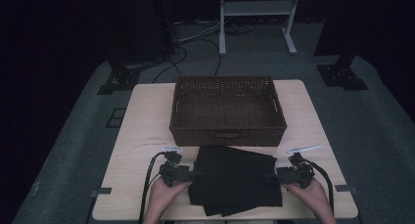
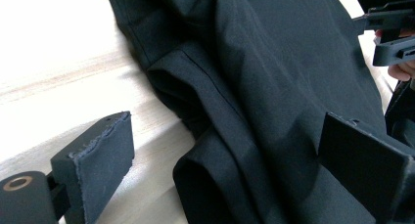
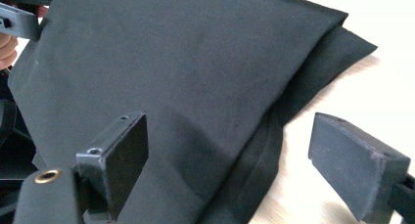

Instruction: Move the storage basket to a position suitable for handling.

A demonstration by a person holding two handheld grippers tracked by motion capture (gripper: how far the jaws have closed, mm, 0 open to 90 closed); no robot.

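Left gripper (image 1: pixel 195 175): jaws wide apart, straddling the left edge of the folded black cloth (image 1: pixel 237 179), nothing clamped. Right gripper (image 1: pixel 273 177): same, jaws wide, one over the cloth, one over bare worktop (image 1: pixel 142 121). Cloth lies flat at the near edge, just in front of the wicker basket (image 1: pixel 227 111), between both grippers.

Risk: it's several loose layers; closing now likely pinches only the top folds, and the stack slumps or unfolds when lifted.

Gripper views show offset layer edges and creases (image 2: pixel 205 87); the high view shows basket position and both hands instead.
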